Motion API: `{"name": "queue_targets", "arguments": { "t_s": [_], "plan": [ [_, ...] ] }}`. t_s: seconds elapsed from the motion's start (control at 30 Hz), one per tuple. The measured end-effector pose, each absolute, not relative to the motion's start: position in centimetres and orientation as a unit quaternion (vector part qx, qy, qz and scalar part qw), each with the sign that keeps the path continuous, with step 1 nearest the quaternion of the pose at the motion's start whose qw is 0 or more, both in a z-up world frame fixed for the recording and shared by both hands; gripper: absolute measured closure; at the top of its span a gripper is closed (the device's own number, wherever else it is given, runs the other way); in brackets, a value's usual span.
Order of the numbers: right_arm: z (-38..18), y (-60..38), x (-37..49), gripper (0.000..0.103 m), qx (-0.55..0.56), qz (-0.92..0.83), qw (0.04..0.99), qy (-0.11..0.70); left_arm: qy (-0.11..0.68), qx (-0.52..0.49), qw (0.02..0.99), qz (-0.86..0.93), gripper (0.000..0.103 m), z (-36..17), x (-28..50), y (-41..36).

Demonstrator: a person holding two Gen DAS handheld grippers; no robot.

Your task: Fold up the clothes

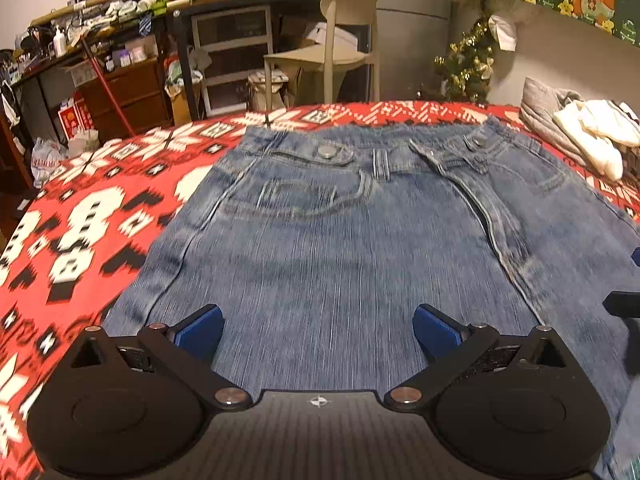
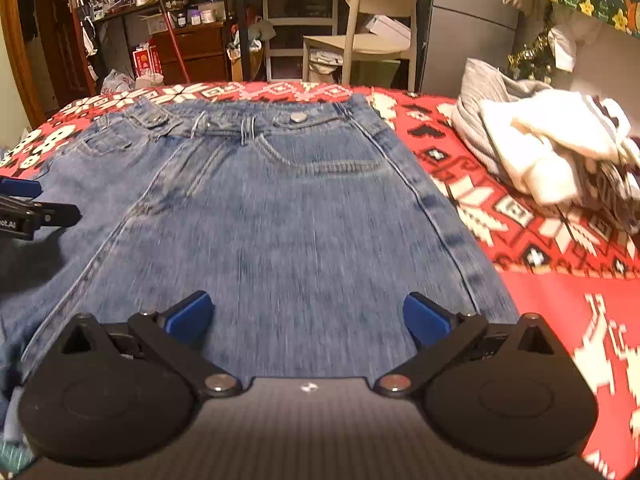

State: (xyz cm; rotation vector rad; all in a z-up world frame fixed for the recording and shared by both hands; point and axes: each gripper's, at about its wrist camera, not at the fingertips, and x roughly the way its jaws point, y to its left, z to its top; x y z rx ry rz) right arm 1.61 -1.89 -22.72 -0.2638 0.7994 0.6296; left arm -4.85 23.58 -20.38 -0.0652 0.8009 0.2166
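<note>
Beside the jeans (image 2: 280, 208), heaped laundry (image 2: 552, 160) on blanket (image 2: 540, 248)

A red, white and black patterned bedspread (image 1: 92, 216) covers the bed, with a beige plastic chair (image 1: 340, 40) and cluttered dark desk (image 1: 224, 0) beyond its far edge.

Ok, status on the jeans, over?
Left gripper open, right gripper open, both empty. Jeans flat on red blanket. Clothes pile off right, clear.
</note>
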Motion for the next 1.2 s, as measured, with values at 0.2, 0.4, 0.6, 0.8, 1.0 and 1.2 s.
{"name": "queue_targets", "arguments": {
  "t_s": [0.2,0.4,0.6,0.8,1.0,1.2],
  "plan": [
    [-22.5,-4.1,-0.2,0.001,-0.125,0.296,0.862,0.392,0.394,-0.045,0.912,0.109,0.0,-20.4,-8.7,23.3],
    [-21.9,-4.0,-0.4,0.001,-0.131,0.289,0.865,0.389,0.387,-0.053,0.913,0.117,0.016,-19.6,-10.3,22.9],
    [-20.4,-2.7,0.3,0.001,-0.141,0.288,0.877,0.358,0.344,-0.055,0.932,0.102,0.018,-17.6,-8.3,22.8],
    [-20.2,0.5,2.3,0.001,-0.133,0.295,0.878,0.352,0.363,-0.033,0.927,0.085,0.018,-18.1,-3.2,21.7],
    [-22.1,3.4,4.1,0.001,-0.14,0.29,0.867,0.38,0.395,0.013,0.915,0.085,0.014,-19.7,-0.3,20.7],
    [-22.6,2.5,2.8,0.001,-0.132,0.29,0.871,0.375,0.393,-0.007,0.915,0.09,0.008,-20.1,-1.4,20.9]
  ]
}}
